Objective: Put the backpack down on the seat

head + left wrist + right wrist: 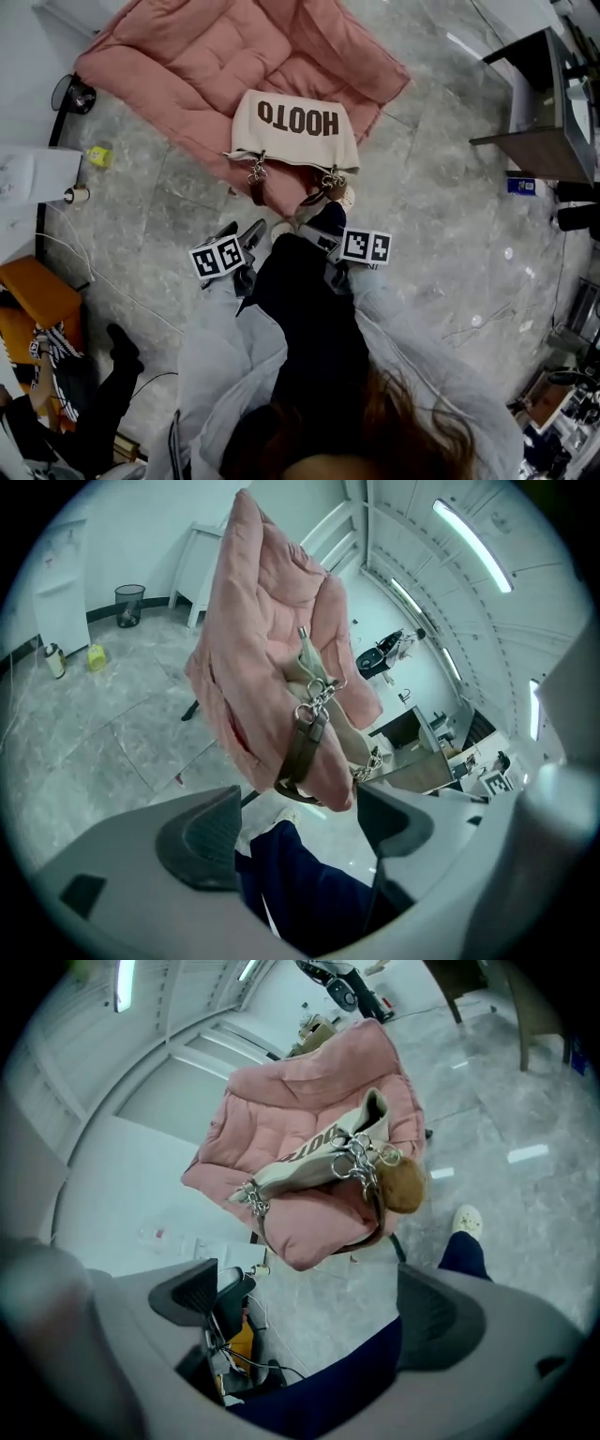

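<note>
A cream backpack (295, 131) with brown lettering lies on the pink cushioned seat (197, 66). Its brown straps (258, 183) and metal clasps hang over the seat's front edge. My left gripper (247, 236) hovers just short of that edge, open and empty. My right gripper (319, 234) is beside it, also open and apart from the bag. In the left gripper view, the open left gripper (298, 827) frames a brown strap (302, 757) against the pink seat (253, 639). In the right gripper view, the backpack (314, 1152) rests on the seat (291, 1101) beyond the empty right gripper (314, 1309).
A dark table (539, 103) stands at the right. A white table (28, 178) and an orange box (33, 295) are at the left, with a small yellow object (98, 156) on the marble floor. A black bin (129, 604) stands by the far wall.
</note>
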`<action>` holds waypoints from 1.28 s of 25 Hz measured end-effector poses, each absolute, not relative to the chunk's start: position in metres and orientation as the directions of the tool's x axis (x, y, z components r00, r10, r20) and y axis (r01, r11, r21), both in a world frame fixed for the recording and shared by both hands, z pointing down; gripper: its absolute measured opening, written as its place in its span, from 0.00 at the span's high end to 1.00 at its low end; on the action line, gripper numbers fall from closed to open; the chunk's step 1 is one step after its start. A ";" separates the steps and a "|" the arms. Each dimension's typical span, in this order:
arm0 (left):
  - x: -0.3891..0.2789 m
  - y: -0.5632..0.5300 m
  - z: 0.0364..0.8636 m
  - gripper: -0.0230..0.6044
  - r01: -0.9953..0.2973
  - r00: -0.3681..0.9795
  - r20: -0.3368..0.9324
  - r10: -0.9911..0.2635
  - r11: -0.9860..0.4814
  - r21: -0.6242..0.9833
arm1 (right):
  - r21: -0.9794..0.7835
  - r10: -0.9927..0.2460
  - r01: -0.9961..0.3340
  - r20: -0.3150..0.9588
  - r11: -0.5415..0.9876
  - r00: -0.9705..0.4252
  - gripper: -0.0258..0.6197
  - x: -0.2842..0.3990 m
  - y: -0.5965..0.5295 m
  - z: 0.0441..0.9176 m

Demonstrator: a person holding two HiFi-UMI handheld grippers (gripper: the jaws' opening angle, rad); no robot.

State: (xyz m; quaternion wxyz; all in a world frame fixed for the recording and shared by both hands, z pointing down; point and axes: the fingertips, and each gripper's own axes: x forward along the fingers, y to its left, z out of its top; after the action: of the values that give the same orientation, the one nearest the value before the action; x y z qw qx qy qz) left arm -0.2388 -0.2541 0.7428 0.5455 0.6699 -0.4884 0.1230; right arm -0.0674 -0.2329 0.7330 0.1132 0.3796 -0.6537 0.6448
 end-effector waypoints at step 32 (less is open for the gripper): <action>-0.239 -0.380 0.364 0.93 -0.820 0.485 -0.017 -0.874 -0.462 0.336 | -0.402 -0.795 -0.769 0.143 0.498 -0.590 0.95 -0.017 -0.376 0.390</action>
State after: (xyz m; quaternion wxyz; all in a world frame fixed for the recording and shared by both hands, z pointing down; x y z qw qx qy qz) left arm -0.2391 -0.3797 0.3641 0.1429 0.8499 -0.4985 -0.0939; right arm -0.0172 -0.3762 0.3898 -0.0303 0.4520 -0.8648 0.2165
